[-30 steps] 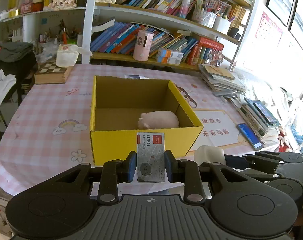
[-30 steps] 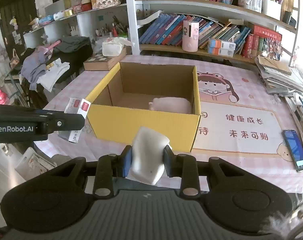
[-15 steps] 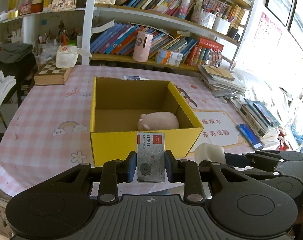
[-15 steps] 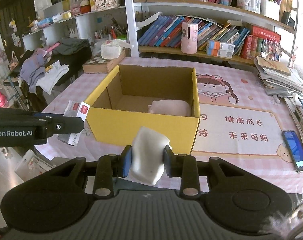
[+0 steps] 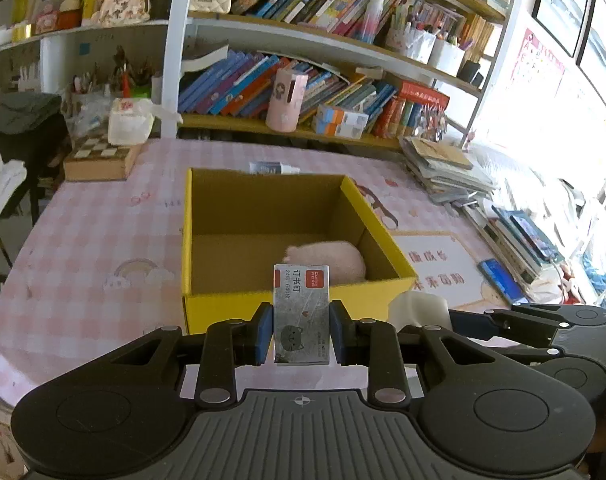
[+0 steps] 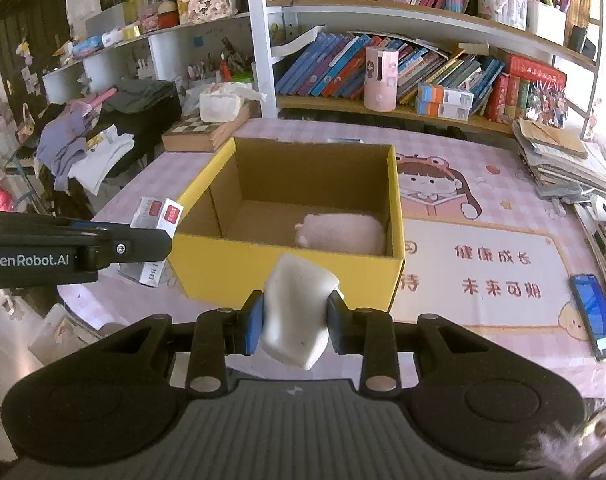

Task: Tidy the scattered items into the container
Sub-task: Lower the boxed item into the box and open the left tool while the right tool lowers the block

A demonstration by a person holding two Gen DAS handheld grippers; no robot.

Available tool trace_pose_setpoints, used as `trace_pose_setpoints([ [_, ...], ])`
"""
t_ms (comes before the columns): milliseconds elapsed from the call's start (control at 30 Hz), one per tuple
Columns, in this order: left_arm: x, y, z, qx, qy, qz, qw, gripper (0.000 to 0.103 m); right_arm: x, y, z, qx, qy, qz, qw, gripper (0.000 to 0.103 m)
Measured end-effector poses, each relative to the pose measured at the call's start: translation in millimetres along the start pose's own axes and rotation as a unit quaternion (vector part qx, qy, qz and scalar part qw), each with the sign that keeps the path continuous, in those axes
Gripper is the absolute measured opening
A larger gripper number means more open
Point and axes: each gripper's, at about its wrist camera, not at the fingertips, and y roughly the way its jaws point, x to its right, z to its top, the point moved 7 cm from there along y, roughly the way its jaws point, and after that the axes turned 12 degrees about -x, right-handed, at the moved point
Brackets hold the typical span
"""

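Observation:
A yellow cardboard box (image 5: 295, 308) (image 6: 279, 276) stands open on the pink checked table, with a pink plush pig (image 5: 327, 258) (image 6: 343, 232) lying inside at its right. My left gripper (image 5: 301, 334) is shut on a small silver staples box (image 5: 301, 312) with a red label, held upright just before the box's near wall. In the right wrist view that staples box (image 6: 159, 216) shows at the left. My right gripper (image 6: 293, 322) is shut on a white soft lump (image 6: 297, 312) (image 5: 417, 306), also in front of the near wall.
A blue phone (image 6: 595, 314) (image 5: 501, 280) lies on the table at the right, by stacked books (image 5: 447, 168). A small tube (image 5: 273, 168) lies behind the box. A chessboard box with a tissue pack (image 5: 103, 156) sits at the far left; bookshelves stand behind.
Both views show the yellow box slightly closer and lower in frame; the right gripper has crept toward it with the white lump. Both grips are unchanged.

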Motion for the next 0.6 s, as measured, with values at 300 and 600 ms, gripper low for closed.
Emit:
trace_pose_setpoints([
  [300,-10,12,40,0.021,-0.001,0.010,0.9997,0.028,10,16,44,0.013,-0.009,-0.001,1.000,0.031],
  [600,-24,45,84,0.017,-0.003,0.016,0.9997,0.028,15,48,93,0.004,-0.048,0.003,0.999,0.031],
])
